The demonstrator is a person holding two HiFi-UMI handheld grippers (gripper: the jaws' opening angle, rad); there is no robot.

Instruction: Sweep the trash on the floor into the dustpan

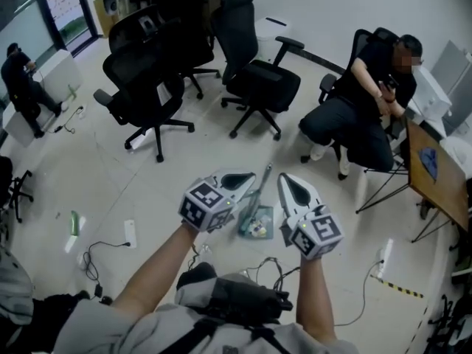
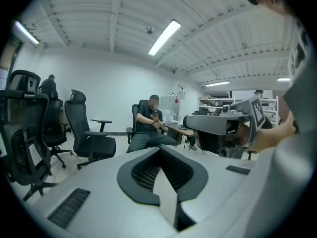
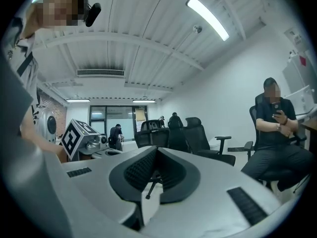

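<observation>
In the head view a teal dustpan (image 1: 256, 221) lies on the floor below and between my two raised grippers, with pale bits of trash (image 1: 258, 229) in it and a thin handle (image 1: 262, 186) slanting up from it. My left gripper (image 1: 248, 178) is shut and holds nothing; its closed tips (image 2: 161, 151) point level across the room. My right gripper (image 1: 283, 181) is also shut and empty, with its tips (image 3: 157, 151) aimed level at the chairs. Each gripper appears at the side of the other's view: the right gripper (image 2: 218, 125) and the left gripper (image 3: 81, 138).
Black office chairs (image 1: 151, 87) (image 1: 254, 72) stand ahead. A seated person (image 1: 369, 102) is at the right by a wooden table (image 1: 435, 179). Cables (image 1: 96, 260), a white power strip (image 1: 130, 233) and a green object (image 1: 74, 222) lie on the floor at the left.
</observation>
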